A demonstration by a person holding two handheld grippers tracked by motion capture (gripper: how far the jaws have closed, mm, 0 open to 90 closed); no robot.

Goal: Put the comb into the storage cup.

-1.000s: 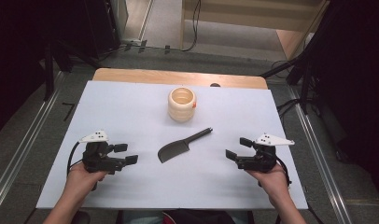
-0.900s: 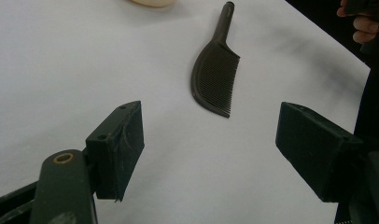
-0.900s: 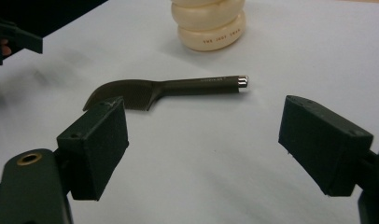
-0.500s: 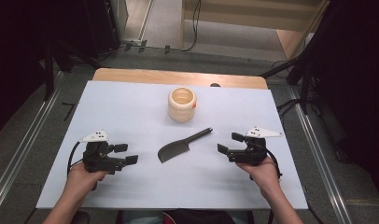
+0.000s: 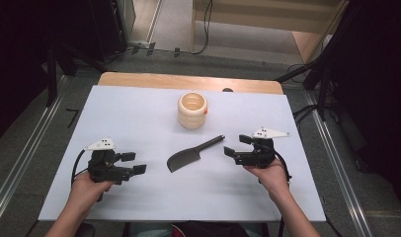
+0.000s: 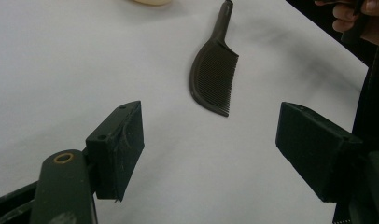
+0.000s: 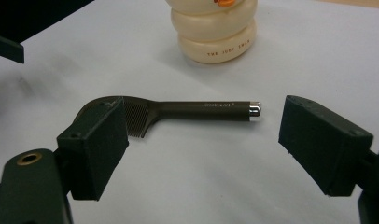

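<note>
Your right gripper point(image 5: 236, 146) jaws wide, near the dark comb point(image 7: 178, 112) mid-table, cream holder point(image 7: 214, 30) lettered "THE JUDY SWAN" beyond, bare white table point(image 5: 139, 113) around, your left gripper point(image 5: 133, 163) jaws wide, well apart.

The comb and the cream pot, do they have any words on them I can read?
"THE JUDY SWAN", as best it reads, small print low on the cream pot.
Pale print on the comb handle: too small and blurred to read.

My left jaw hides part of the comb's point(image 7: 145, 112) teeth; the cream holder's point(image 7: 214, 29) top is cut off.
</note>
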